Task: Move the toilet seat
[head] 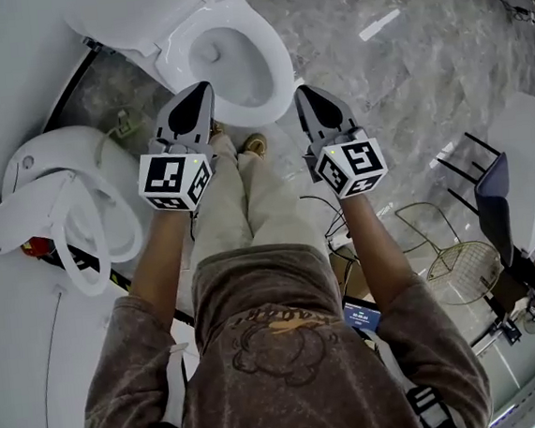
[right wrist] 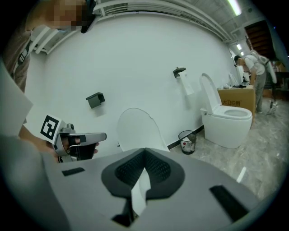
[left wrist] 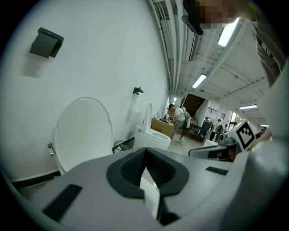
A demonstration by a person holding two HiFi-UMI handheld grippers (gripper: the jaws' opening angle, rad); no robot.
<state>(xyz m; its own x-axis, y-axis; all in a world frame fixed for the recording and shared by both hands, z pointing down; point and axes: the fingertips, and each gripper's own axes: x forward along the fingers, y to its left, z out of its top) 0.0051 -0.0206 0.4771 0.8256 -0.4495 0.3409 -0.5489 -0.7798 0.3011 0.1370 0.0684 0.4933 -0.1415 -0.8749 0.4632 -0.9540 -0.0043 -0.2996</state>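
A white toilet point(head: 267, 62) stands straight ahead with its bowl uncovered. Its oval seat and lid point(left wrist: 83, 133) stand raised against the white wall, also shown in the right gripper view point(right wrist: 137, 131). My left gripper point(head: 201, 92) hovers short of the bowl's near left rim, jaws shut on nothing point(left wrist: 145, 168). My right gripper point(head: 306, 94) hangs by the bowl's near right rim, also shut and empty point(right wrist: 143, 175). Neither one touches the toilet. The left gripper shows at the left of the right gripper view point(right wrist: 74, 140).
A second toilet point(head: 60, 205) with a tilted seat sits at the left. A wire basket point(head: 460, 260) and a dark chair point(head: 498, 210) are at the right. Along the wall stand a small bin point(right wrist: 187, 141) and another toilet point(right wrist: 226, 119). People point(left wrist: 177, 118) are far off.
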